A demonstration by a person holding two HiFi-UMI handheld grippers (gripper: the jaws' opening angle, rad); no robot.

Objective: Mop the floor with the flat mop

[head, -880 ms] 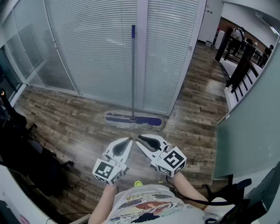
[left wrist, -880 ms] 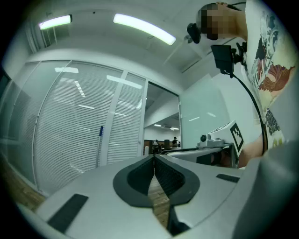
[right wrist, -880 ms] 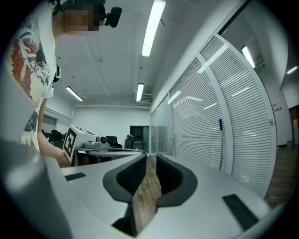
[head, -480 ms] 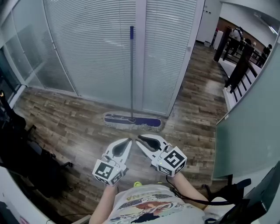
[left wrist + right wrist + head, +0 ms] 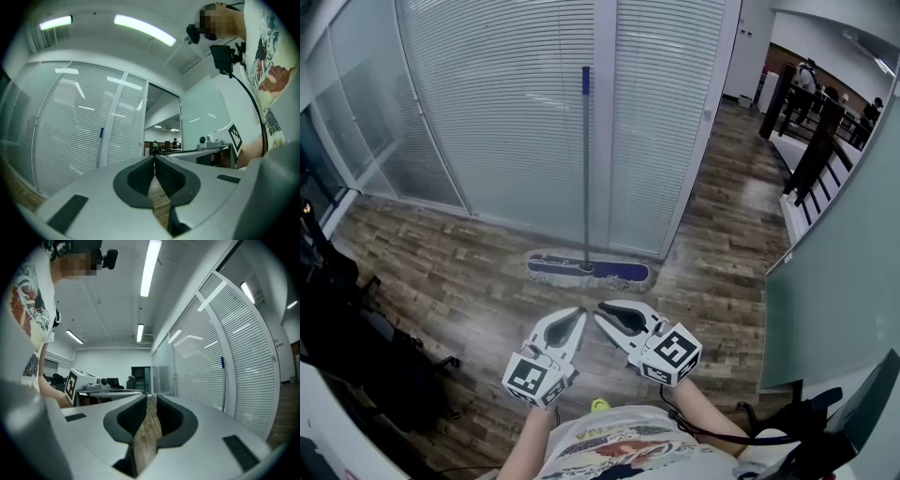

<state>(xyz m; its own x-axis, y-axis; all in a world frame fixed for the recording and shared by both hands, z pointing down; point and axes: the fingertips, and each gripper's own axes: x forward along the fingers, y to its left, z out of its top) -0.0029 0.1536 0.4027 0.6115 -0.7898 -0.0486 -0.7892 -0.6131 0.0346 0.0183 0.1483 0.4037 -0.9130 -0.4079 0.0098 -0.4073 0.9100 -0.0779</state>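
Note:
The flat mop stands upright against the blind-covered glass wall. Its purple-blue head (image 5: 586, 271) lies flat on the wood floor, and its grey handle (image 5: 586, 169) with a blue tip rises straight up. My left gripper (image 5: 578, 314) and right gripper (image 5: 601, 313) are held side by side near my body. Both point at the mop head, well short of it, and both are shut on nothing. The left gripper view shows the jaws (image 5: 154, 159) closed and the handle (image 5: 100, 147) far off at left. In the right gripper view (image 5: 151, 399) the handle (image 5: 224, 385) stands at right.
Black bags and gear (image 5: 356, 356) sit along the left edge. A frosted glass partition (image 5: 834, 272) closes off the right side. A wood-floored corridor (image 5: 741, 159) runs to the back right, past a dark railing (image 5: 811, 141) and some distant people.
In the head view both grippers and the mop head sit slightly lower in the picture. The mop stays against the wall and both grippers stay shut.

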